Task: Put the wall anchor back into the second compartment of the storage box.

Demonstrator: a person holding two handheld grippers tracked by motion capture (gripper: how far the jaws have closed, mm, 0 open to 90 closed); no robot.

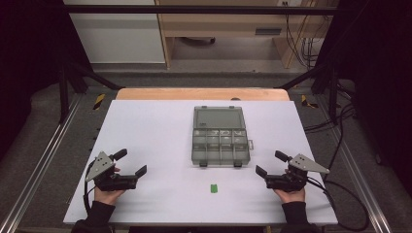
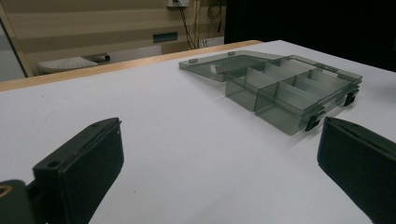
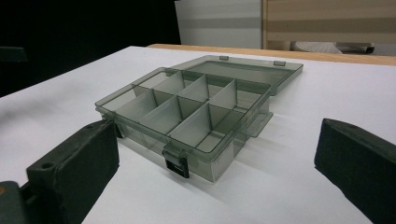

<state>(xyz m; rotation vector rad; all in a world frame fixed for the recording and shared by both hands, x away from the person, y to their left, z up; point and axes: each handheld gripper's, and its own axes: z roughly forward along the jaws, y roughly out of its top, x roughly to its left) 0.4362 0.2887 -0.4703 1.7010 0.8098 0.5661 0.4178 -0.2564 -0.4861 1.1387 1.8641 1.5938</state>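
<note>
At lower left of the high view the left gripper [image 1: 130, 163] rests on the bench [image 1: 155, 126], jaws wide apart, holding nothing. At centre sits the box [image 1: 221, 145], lid laid open, compartments bare. Below it lies a green tag [image 1: 213, 188]. Lower right, the right gripper [image 1: 271, 163] gapes equally wide, empty

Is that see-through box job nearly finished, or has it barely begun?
Barely begun, it seems. The compartment box already lies with its lid folded back, every compartment empty. Nothing is in hand: the left tongs and right tongs rest open on the table. A small green piece lies untouched near the front edge.
</note>
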